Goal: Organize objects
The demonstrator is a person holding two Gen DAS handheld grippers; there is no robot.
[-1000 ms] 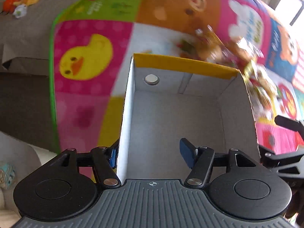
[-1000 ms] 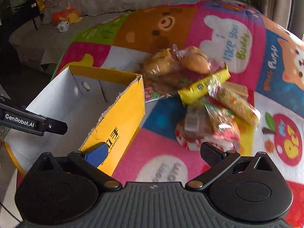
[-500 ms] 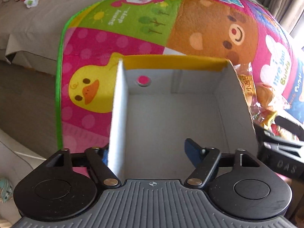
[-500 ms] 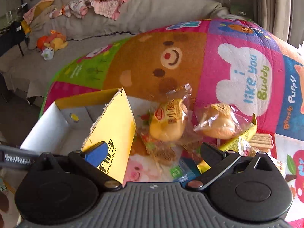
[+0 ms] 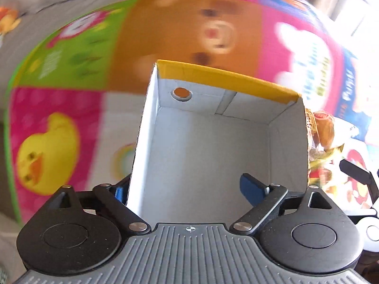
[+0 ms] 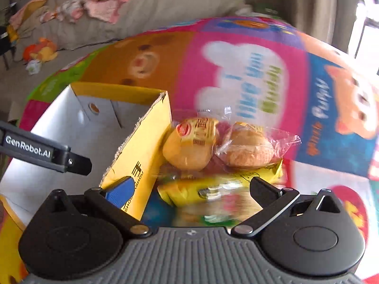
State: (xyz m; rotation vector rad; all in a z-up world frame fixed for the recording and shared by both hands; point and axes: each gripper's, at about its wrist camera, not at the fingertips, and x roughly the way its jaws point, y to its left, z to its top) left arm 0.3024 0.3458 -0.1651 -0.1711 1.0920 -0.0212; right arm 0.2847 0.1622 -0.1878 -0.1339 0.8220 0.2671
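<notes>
Across the centre of the left wrist view sits an open cardboard box (image 5: 208, 146), white inside and yellow outside, resting on a colourful cartoon play mat (image 5: 71, 75). The left gripper (image 5: 184, 189) has its jaws spread wide and straddling the box's left wall: one blue-padded finger lies outside that wall at lower left, the other inside the box at lower centre-right. The pads do not look pressed against the cardboard. A round hole (image 5: 181, 94) shows in the far wall, and the box holds nothing visible.

At the right edge of that view, snack packets (image 5: 322, 137) peek out from behind the box's right wall.

From the right wrist view, the same box (image 6: 142, 156) fills the left half, its yellow side bearing black print. The right gripper (image 6: 189, 189) hangs with its jaws spread, gripping nothing; its left blue pad lies close to the box's yellow wall, though contact cannot be told. Just beyond the jaws, at frame centre, two clear-wrapped buns (image 6: 189, 144) lie side by side against the box's outer wall, on top of a yellow packet (image 6: 213, 184) and other blurred wrappers. The left gripper's black body (image 6: 45, 152) reaches in from the left edge. A grey sofa (image 6: 142, 16) with clothes and toys lies in the upper background.
</notes>
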